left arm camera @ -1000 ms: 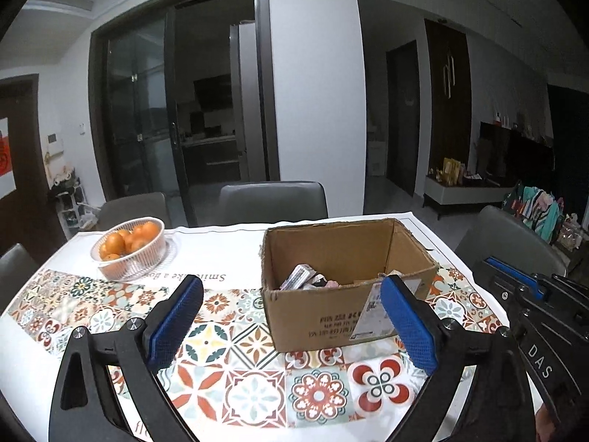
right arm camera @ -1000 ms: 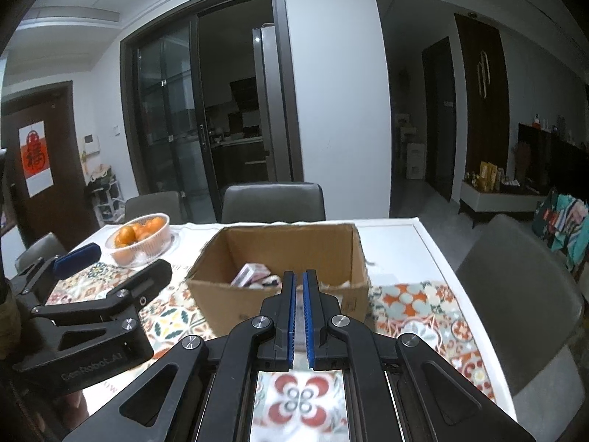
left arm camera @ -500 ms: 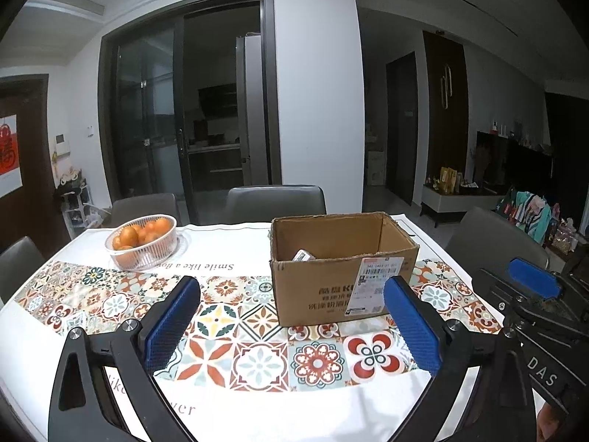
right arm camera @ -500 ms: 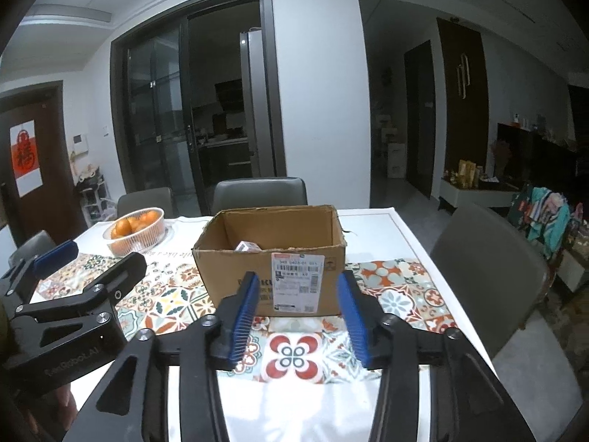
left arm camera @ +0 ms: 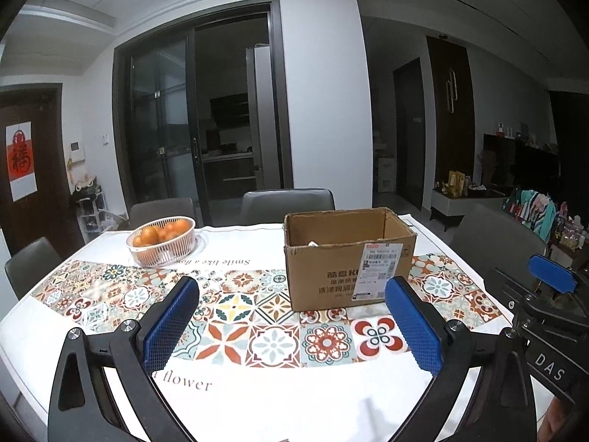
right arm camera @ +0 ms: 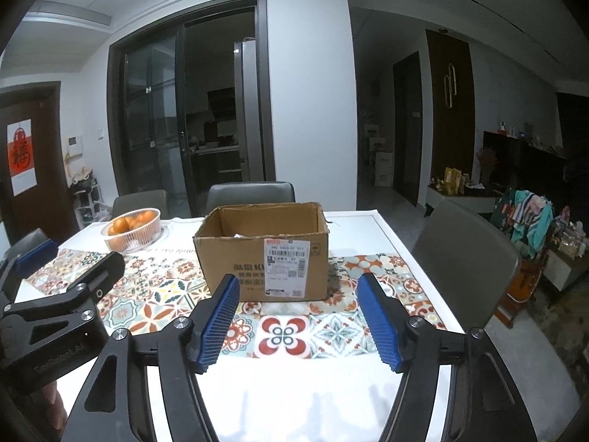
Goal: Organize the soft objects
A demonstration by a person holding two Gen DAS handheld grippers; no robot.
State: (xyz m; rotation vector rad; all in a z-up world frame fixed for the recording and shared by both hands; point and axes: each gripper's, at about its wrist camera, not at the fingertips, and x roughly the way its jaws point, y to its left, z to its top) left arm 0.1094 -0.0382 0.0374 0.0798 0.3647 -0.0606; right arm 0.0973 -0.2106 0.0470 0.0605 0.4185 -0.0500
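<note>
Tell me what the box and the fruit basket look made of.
Box: brown corrugated cardboard, matte, with ragged cut edges and a stuck-on printed label. Fruit basket: probably pale, slightly translucent plastic, its wall ribbed with thin vertical slats, though the material is unclear.

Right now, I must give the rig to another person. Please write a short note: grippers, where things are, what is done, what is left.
Left gripper: open, nothing between the jaws.
Right gripper: jaws opening, nothing between them.
Cardboard box: stands open on the patterned tablecloth, ahead of both grippers. A pale item peeks over its rim; what it is I cannot tell.
Basket of oranges: far left of the table, untouched.
Left: no loose soft things show on the table; check the box and around the table.
</note>
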